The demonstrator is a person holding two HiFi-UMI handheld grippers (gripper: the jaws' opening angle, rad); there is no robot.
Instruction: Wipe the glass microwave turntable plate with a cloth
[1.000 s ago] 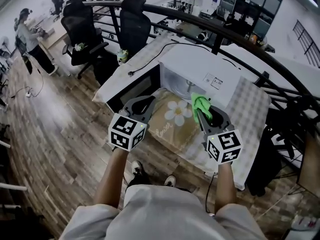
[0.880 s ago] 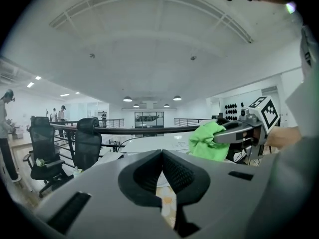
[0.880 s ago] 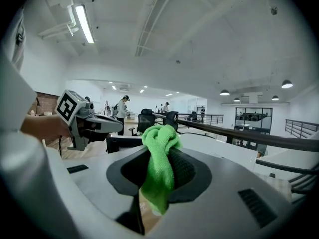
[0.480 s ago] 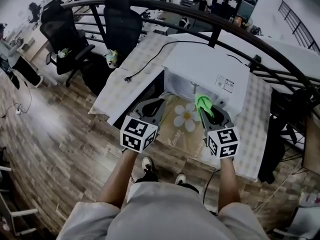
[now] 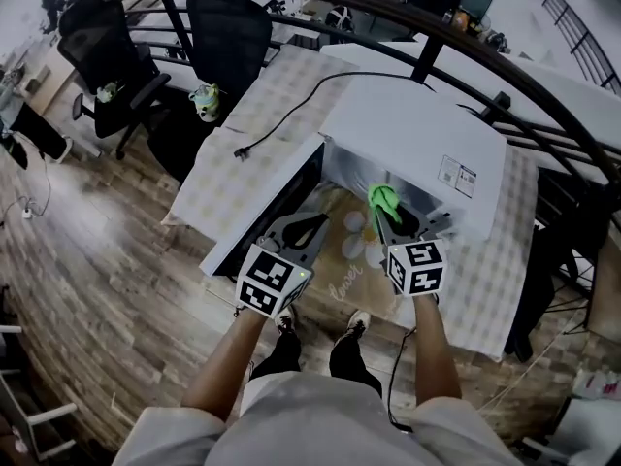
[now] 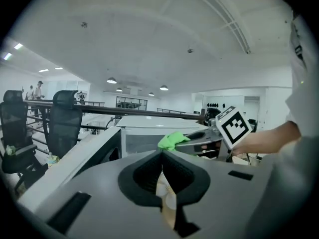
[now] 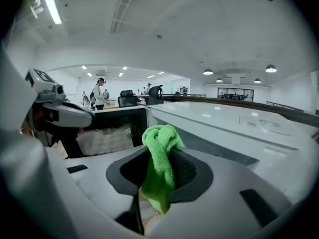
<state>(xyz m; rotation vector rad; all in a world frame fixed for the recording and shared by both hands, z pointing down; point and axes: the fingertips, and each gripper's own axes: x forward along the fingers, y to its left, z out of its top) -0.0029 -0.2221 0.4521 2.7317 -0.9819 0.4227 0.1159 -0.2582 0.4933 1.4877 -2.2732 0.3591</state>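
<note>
Wiping seems not yet begun: the right gripper (image 5: 385, 216), clamped on the green cloth (image 5: 382, 198), faces the open microwave (image 5: 417, 134) at twelve o'clock, the left gripper (image 5: 312, 223) at its nine o'clock is closed on nothing, and I cannot make out the glass plate.
</note>
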